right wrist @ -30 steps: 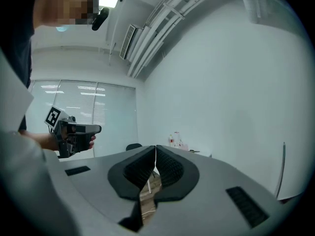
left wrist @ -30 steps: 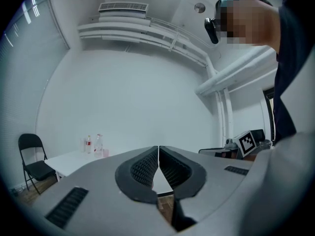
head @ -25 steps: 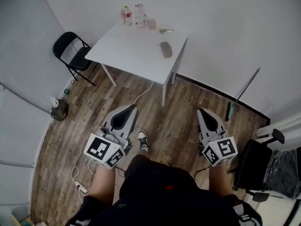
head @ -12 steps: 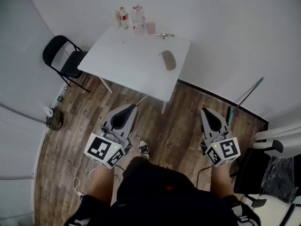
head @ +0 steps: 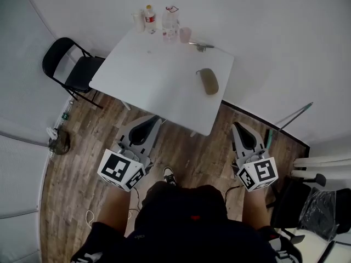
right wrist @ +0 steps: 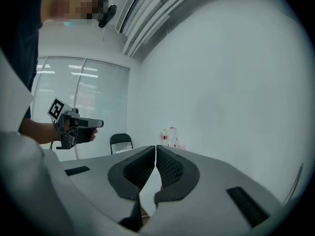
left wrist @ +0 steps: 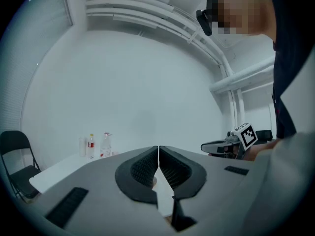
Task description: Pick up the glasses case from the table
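1. Table [head: 153, 86]: white, legs mostly hidden under the top.
2. Chair [head: 68, 70]: black, at table's left, part cut off by the table.
3. Left gripper [head: 154, 120], right gripper [head: 237, 129]: both clenched, empty, short of table.
4. Case [head: 208, 81]: grey-brown oval, closed, lying near table's right edge.
5. Bottles [head: 148, 18], cup [head: 185, 35]: at far edge; contents unclear.

The person closes in on the bench [head: 153, 75]: its near edge now sits just ahead of the left tongs [head: 154, 119] and right tongs [head: 236, 126], the glasses case [head: 208, 81] nearer too.
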The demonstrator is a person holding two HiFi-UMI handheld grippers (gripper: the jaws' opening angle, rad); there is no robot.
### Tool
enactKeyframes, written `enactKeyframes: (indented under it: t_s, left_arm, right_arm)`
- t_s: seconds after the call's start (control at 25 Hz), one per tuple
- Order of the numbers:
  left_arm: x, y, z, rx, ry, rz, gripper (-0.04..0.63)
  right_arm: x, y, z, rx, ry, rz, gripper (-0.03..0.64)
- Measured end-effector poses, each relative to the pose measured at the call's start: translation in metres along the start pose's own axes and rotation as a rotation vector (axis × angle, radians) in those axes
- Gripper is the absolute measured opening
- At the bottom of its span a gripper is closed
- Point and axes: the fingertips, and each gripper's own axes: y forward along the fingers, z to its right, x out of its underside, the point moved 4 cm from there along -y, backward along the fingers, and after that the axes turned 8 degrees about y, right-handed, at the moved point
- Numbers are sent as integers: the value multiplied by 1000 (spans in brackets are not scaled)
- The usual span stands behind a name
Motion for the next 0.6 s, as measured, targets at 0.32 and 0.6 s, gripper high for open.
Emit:
enactKeyframes:
  t_s: [0.32, 0.6]
  left_arm:
    - [7, 31, -31, -25, -23, -14, 23]
    - [14, 74, -30, -109, -37, -46, 23]
  right_arm:
    - [-5, 52, 38, 12, 17, -16, 23]
    - [2, 100, 93, -58, 26, -65, 23]
